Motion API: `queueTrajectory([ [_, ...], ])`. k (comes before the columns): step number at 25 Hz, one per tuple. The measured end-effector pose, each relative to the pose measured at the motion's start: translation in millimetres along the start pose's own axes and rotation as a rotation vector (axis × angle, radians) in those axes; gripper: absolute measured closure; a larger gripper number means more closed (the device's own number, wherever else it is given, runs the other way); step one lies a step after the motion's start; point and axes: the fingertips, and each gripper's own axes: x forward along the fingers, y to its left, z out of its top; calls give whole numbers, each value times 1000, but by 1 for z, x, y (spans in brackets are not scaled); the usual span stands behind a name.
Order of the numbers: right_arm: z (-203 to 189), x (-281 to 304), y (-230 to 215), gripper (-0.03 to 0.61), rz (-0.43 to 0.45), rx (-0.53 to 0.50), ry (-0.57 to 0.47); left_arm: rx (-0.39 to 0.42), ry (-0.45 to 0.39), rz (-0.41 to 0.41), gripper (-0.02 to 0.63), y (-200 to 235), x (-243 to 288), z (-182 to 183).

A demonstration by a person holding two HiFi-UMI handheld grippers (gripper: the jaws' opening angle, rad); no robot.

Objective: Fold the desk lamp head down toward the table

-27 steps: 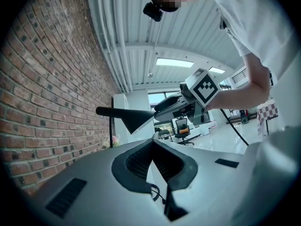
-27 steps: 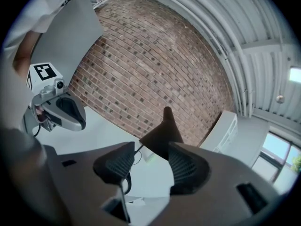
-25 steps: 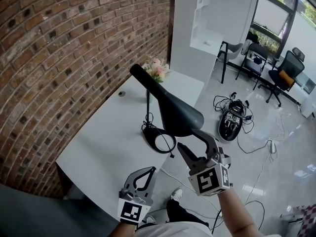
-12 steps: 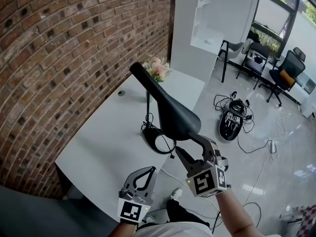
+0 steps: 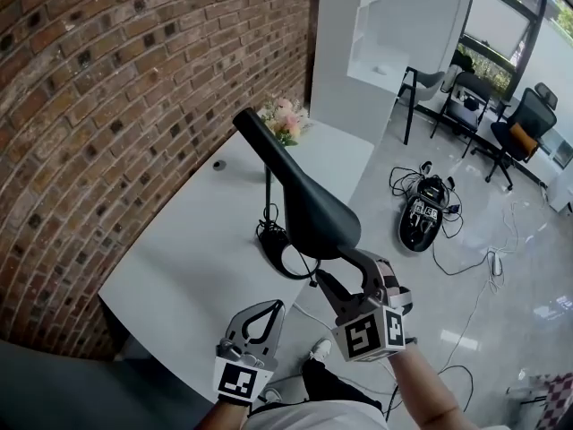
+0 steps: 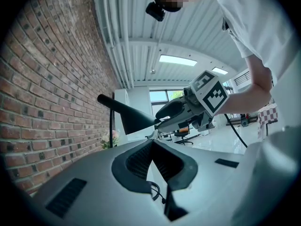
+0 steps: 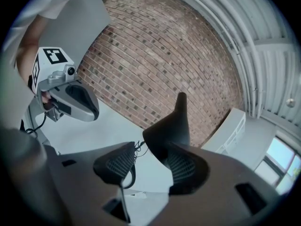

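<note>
Found lamp head raised well clear of the counter, carried on a thin upright stem above a ring base.

In the head view, read its long axis as running from 11 o'clock, narrow end toward the brick wall, down to 5 o'clock, wide end toward the person.

Located right gripper directly at that wide end, at 5 o'clock of the head, jaws spread. In the right gripper view, noted the wide end of the head reaching into the open gap of the gripper, close against one pad. Unable to confirm contact.

Located left gripper at 7 o'clock of the base, near the counter's edge and well apart from the lamp. Confirmed in the left gripper view: jaws pressed together on nothing.

Judged right gripper much the nearer. Expected next: close on the wide end, then swing it downward about the stem top. Possible risk: base lifting or sliding.
</note>
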Motion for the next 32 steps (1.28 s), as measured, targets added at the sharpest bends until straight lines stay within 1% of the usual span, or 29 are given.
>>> queueTrajectory([
  [10,-14,20,12,362,43,-23,25,-16,14,3,606,6,11,-6],
  [15,-15,27,15,364,58,-13,17,-25,15,21,606,13,17,-9],
  [18,-18,35,19,362,70,-14,19,-6,14,23,606,18,20,-10],
  [21,-21,40,21,363,87,-13,17,-4,21,24,606,21,23,-11],
  [27,-23,49,26,364,102,-15,10,-36,16,33,606,21,30,-14],
  [32,-26,53,27,364,119,9,6,8,28,22,606,19,32,-14],
])
